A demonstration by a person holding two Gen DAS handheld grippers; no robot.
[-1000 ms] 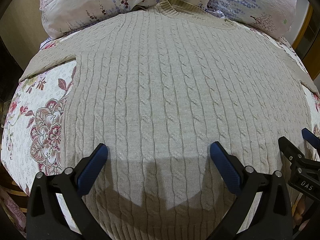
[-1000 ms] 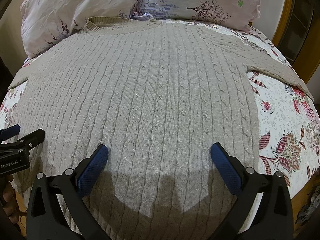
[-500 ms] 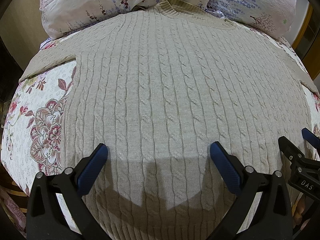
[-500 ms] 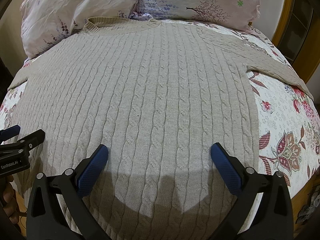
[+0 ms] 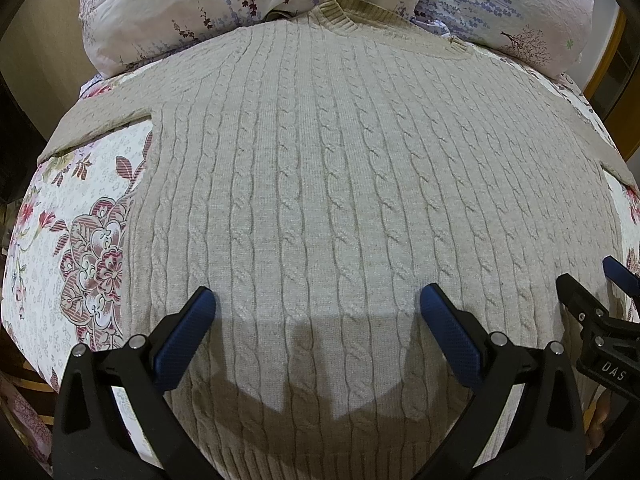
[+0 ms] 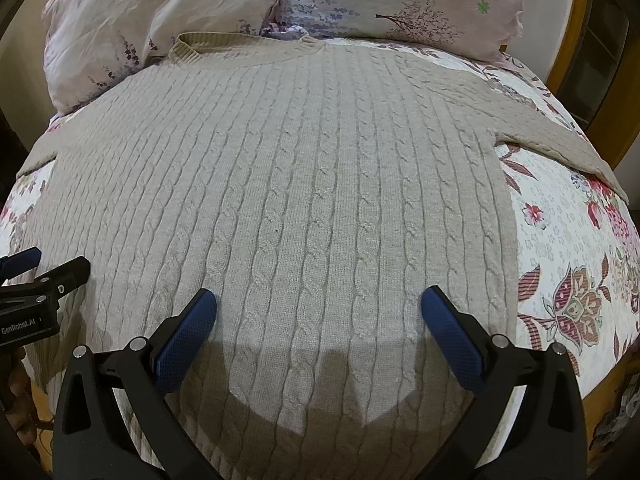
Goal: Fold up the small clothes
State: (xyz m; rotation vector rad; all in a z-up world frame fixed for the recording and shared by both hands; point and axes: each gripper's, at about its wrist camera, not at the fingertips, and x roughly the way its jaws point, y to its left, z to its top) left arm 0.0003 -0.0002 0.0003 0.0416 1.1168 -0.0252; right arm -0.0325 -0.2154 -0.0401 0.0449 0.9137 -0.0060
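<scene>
Currently the cable-knit sweater lies flat and face-up across the bed, collar toward the head edge where it butts the two floral pillows, hem toward the foot edge under your tools. Each sleeve runs out toward a side edge of the bed. Laid open like this, the body is smooth and unfolded; no fold looks started yet.

Your left claw hovers over the hem zone toward the left side edge, fingers spread wide, released, holding nothing. Your right claw hovers alongside it toward the right side edge, likewise released with nothing between the blue pads. Shadows on the knit under both suggest they sit close above the fabric; contact cannot be confirmed.

Judgement: the two claws are staged side by side at the hem so you can pinch it at two points and carry it toward the collar, or work a side in. Expect the thick knit to sag and stretch between pinch points; grab both layers, or the back panel may stay behind.
</scene>
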